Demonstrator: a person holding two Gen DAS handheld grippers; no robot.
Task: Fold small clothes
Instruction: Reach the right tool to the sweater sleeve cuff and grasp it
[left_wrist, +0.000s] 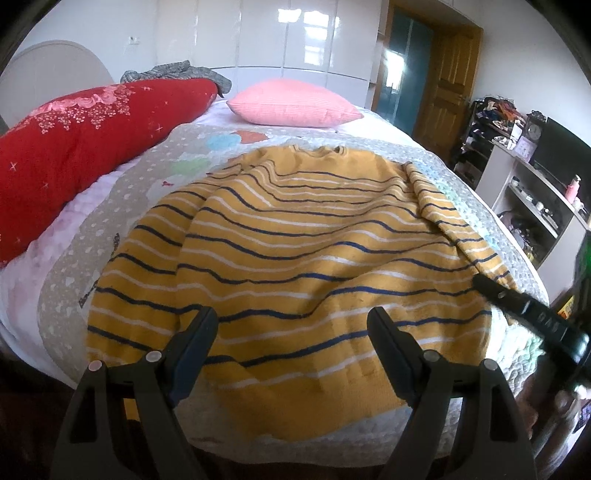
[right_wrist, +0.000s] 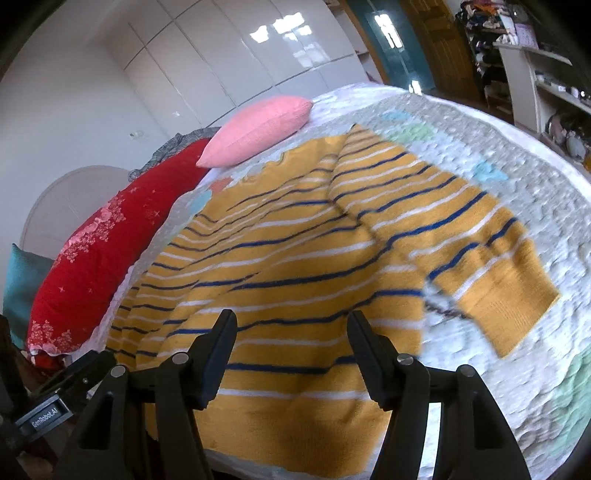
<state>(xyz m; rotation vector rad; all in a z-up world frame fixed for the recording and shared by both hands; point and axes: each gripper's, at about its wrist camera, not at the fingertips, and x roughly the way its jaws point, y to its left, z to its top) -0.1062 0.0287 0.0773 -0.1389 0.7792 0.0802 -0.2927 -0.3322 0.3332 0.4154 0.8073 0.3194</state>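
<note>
A mustard-yellow sweater (left_wrist: 295, 243) with navy and white stripes lies spread flat on the bed, collar toward the far pillows, hem toward me. It also shows in the right wrist view (right_wrist: 280, 280), where its right sleeve (right_wrist: 461, 236) lies stretched out on the quilt to the right. My left gripper (left_wrist: 291, 325) is open and empty, just above the hem. My right gripper (right_wrist: 291, 328) is open and empty over the hem's right part; in the left wrist view one of its fingers (left_wrist: 517, 299) sits by the sleeve's cuff.
The bed carries a pale patterned quilt (left_wrist: 388, 439). A red floral bolster (left_wrist: 74, 155) lies along the left, a pink pillow (left_wrist: 295, 103) at the far end. White shelves (left_wrist: 535, 199) with clutter stand to the right. White wardrobes and a wooden door stand behind.
</note>
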